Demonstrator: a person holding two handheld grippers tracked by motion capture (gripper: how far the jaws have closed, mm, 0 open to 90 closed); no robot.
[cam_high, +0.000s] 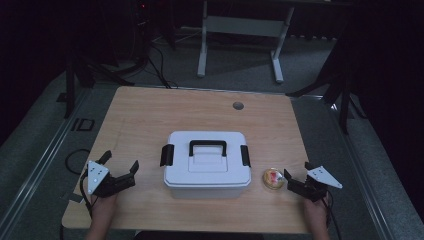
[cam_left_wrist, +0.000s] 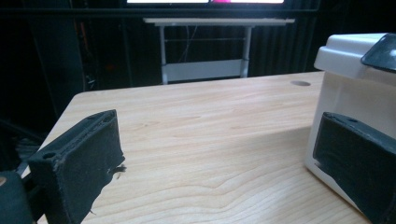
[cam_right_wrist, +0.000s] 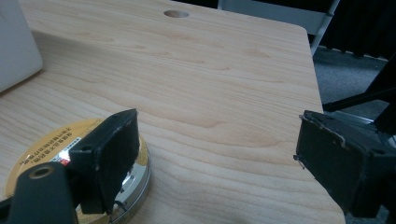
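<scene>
The left hand-held gripper (cam_high: 119, 166) rests at the near left of the pale wooden worktop (cam_high: 150, 120), its two black jaws spread wide with nothing between them. In the left gripper view bare wood lies between the jaws, and the white plastic storage box (cam_left_wrist: 345, 84) stands just beside the right-hand jaw, apart from it. The right hand-held gripper (cam_high: 290, 181) sits at the near right of the worktop, also released, jaws wide apart and gripping nothing. Its one jaw hangs over the edge of a small round tin with a yellow printed lid (cam_right_wrist: 42, 154); whether it touches the tin I cannot tell. In the high view the tin (cam_high: 273, 178) lies on the worktop between that gripper and the box (cam_high: 207, 167), which stands mid-worktop with its black handle (cam_high: 207, 146) flat and side clasps shut.
</scene>
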